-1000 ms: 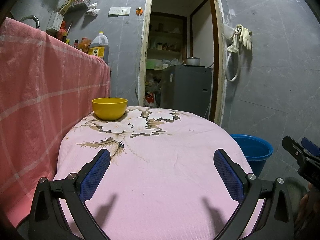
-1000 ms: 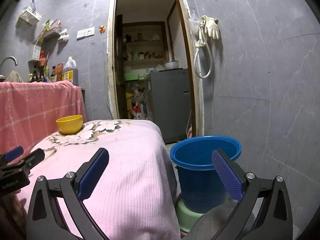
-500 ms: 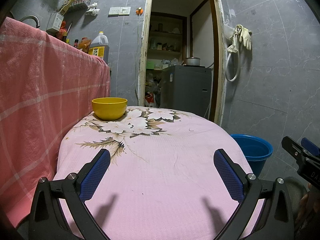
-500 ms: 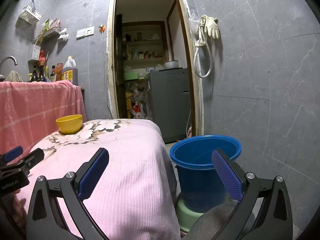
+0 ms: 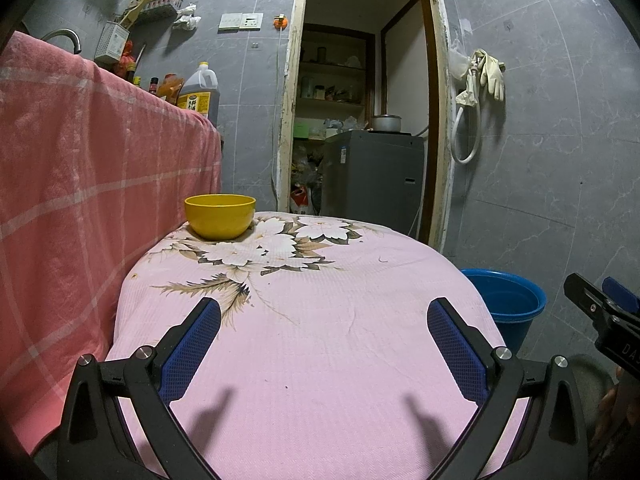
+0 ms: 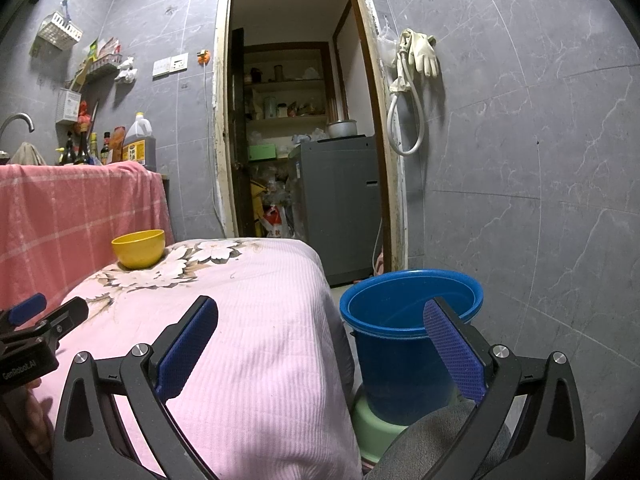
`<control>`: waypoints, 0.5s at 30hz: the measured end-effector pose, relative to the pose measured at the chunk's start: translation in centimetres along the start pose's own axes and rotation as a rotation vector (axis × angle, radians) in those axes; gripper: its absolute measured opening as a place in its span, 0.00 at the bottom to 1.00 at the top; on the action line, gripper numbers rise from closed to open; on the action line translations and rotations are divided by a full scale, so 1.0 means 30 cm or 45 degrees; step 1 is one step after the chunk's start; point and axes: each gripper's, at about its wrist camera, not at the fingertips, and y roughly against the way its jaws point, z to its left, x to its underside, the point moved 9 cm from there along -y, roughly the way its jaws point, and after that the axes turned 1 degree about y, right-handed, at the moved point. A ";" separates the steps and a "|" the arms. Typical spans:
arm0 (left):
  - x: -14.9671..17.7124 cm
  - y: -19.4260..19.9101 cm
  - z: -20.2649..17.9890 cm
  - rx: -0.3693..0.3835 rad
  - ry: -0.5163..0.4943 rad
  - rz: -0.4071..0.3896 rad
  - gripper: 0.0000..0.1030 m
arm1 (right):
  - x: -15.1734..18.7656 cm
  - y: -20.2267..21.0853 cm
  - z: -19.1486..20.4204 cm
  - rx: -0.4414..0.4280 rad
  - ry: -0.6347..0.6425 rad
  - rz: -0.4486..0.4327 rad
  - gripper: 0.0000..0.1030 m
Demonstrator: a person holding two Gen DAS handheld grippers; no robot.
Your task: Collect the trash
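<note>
My left gripper [image 5: 322,312] is open above the near part of a table under a pink flowered cloth [image 5: 312,340], with nothing between its fingers. A yellow bowl [image 5: 219,215] stands at the table's far left corner. My right gripper [image 6: 320,312] is open too and empty, held over the table's right edge with a blue bucket [image 6: 404,344] just beyond its right finger. The bucket [image 5: 508,304] shows low at the right of the table in the left wrist view. No loose trash shows on the cloth. Each gripper appears at the edge of the other's view.
A counter draped in a pink checked cloth [image 5: 80,184] rises along the left, with bottles and an oil jug [image 5: 199,92] on top. An open doorway [image 6: 296,120] with a grey appliance [image 6: 340,204] lies ahead. The bucket rests on a green basin [image 6: 372,428].
</note>
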 end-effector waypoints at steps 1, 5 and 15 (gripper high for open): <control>0.000 -0.001 0.000 -0.001 0.001 0.000 0.98 | 0.000 0.000 0.001 0.000 0.000 0.000 1.00; 0.004 -0.002 -0.003 -0.004 0.005 0.002 0.98 | 0.001 0.001 0.004 0.001 0.000 0.000 1.00; 0.006 -0.005 0.001 -0.009 0.011 0.004 0.98 | 0.000 0.004 0.005 0.002 -0.003 -0.001 1.00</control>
